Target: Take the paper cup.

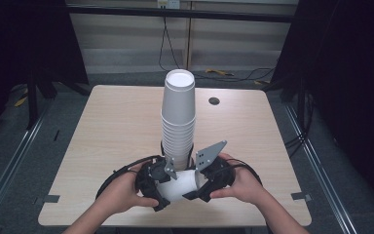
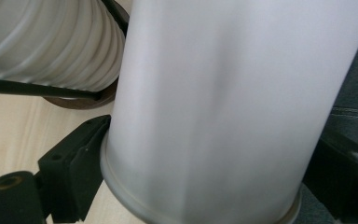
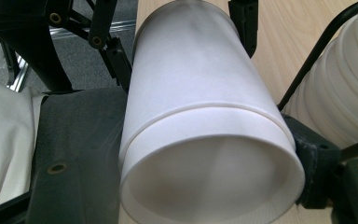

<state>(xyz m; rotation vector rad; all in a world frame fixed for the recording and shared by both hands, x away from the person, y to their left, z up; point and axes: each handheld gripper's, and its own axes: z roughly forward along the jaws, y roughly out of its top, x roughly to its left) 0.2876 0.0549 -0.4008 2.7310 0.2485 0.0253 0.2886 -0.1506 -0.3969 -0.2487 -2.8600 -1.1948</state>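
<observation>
Nested cups (image 1: pixel 180 185) held level just before the tall stack (image 1: pixel 178 117), both ends pinched. Left gripper (image 1: pixel 161 187) at the base, right gripper (image 1: pixel 202 183) clamped on the rim; likely for pulling one apart.

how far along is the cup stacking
Done: a tall stack of white cups stands upside down on the table. In hand: two nested cups lie sideways between the left gripper and right gripper, each clamped on one end. Left: probably pulling them apart; where they go next isn't clear.
</observation>
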